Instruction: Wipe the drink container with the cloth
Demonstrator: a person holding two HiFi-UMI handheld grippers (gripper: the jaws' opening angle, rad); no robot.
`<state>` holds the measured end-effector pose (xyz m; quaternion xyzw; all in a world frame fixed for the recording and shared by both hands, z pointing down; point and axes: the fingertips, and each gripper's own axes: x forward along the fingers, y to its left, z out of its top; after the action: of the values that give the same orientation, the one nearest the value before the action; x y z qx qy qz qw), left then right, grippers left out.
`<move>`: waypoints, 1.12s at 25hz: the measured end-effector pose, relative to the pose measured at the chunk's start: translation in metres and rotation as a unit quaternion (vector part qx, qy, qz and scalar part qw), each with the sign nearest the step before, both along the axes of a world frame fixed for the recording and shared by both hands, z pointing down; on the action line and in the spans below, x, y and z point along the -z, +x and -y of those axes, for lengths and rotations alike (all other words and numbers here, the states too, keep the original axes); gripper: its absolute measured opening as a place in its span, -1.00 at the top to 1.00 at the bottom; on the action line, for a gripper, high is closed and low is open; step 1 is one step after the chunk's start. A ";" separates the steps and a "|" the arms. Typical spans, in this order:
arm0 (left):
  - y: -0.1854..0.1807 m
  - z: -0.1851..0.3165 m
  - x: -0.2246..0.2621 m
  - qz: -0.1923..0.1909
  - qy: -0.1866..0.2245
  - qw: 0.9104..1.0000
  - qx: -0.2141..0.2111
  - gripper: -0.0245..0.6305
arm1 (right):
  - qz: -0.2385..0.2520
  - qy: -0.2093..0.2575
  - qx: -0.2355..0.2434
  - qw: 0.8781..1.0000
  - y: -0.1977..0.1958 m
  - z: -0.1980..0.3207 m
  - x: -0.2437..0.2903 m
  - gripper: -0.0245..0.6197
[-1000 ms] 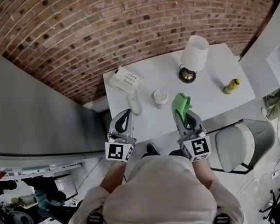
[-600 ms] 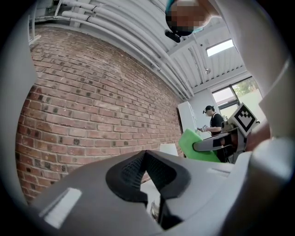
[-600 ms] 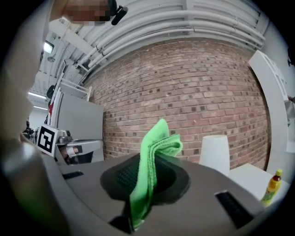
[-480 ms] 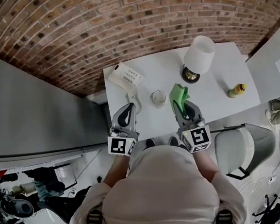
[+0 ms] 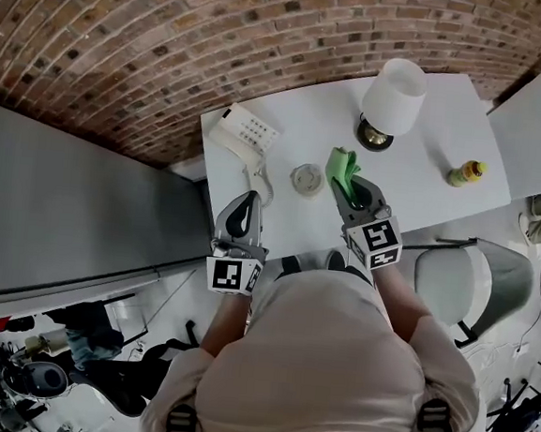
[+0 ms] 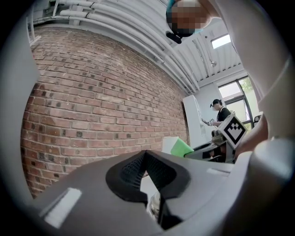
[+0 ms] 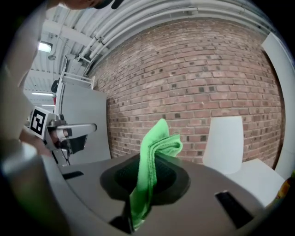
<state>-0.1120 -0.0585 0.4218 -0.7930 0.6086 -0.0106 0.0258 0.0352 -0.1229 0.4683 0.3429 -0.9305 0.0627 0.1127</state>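
The right gripper pinched the cloth near the cup, seemingly lidded, while the left gripper's jaws were pressed together.

Bright green cloth in the grey right hand-held gripper. Ahead, a white desk and a red-brown brick wall. To its left, the drink container looks pale, perhaps whitish.

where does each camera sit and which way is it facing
Head view: on the head, steeply down at table; torso, left tongs, right tongs show.
Left gripper view: on left tongs, along shut jaws toward brick wall.
Right gripper view: on right tongs, along jaws clamping green cloth, toward lamp.
Shared: green cloth, in all three.
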 end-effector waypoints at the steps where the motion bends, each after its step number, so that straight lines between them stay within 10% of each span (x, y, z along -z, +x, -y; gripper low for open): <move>1: -0.001 0.000 -0.002 0.001 -0.003 1.000 0.003 0.89 | -0.009 -0.006 0.005 1.000 -0.002 0.004 -0.008 0.80; 17: -0.008 0.004 -0.020 0.000 -0.028 0.999 0.016 0.89 | -0.111 -0.077 0.038 0.990 -0.023 0.020 -0.119 0.80; 28: 0.031 0.061 -0.099 0.074 -0.097 0.985 -0.126 0.89 | -0.118 -0.075 0.041 0.989 -0.026 0.019 -0.122 0.80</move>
<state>-0.0806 -0.1192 0.5207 -0.8589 0.4966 -0.1250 -0.0046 0.0093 -0.1418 0.5901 0.3000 -0.9167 0.0863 0.2494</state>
